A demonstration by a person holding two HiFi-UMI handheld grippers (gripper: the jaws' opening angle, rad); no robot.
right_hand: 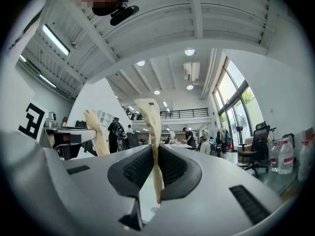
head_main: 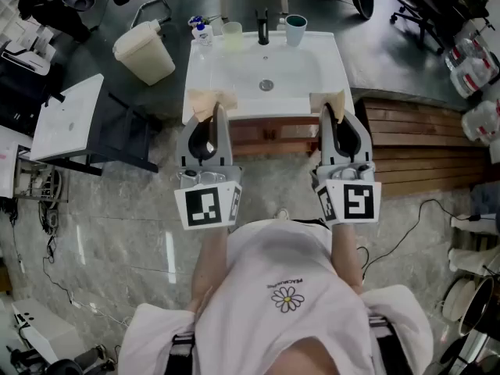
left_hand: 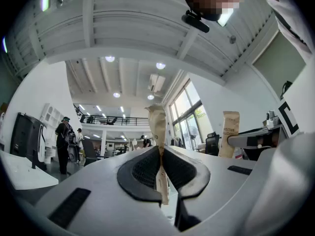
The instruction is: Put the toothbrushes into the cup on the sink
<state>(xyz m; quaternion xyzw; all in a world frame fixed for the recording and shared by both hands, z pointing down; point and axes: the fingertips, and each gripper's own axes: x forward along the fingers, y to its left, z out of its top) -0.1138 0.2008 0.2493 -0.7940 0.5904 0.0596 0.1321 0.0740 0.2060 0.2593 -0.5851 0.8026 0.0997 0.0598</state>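
I hold both arms out in front of my chest, side by side and about level, each gripper pointing forward at the front edge of the sink (head_main: 234,80). My left gripper (head_main: 213,114) is clamped flat on the left toothbrush packet (left_hand: 157,124). Its dark pads (left_hand: 142,168) press the tan paper from both sides, and the packet sticks out past the tips. My right gripper (head_main: 329,116) is closed the same way on the right toothbrush packet (right_hand: 150,119), with no gap beside the paper. From my head view both packets overlap the sink's front rim, one near each corner. They seem to hang above the rim, though I cannot tell whether they touch it. The teal cup (head_main: 295,30) stands at the back of the sink just right of the tap (head_main: 263,28), and a pale cup (head_main: 232,33) stands just left of it, both well apart from my packets
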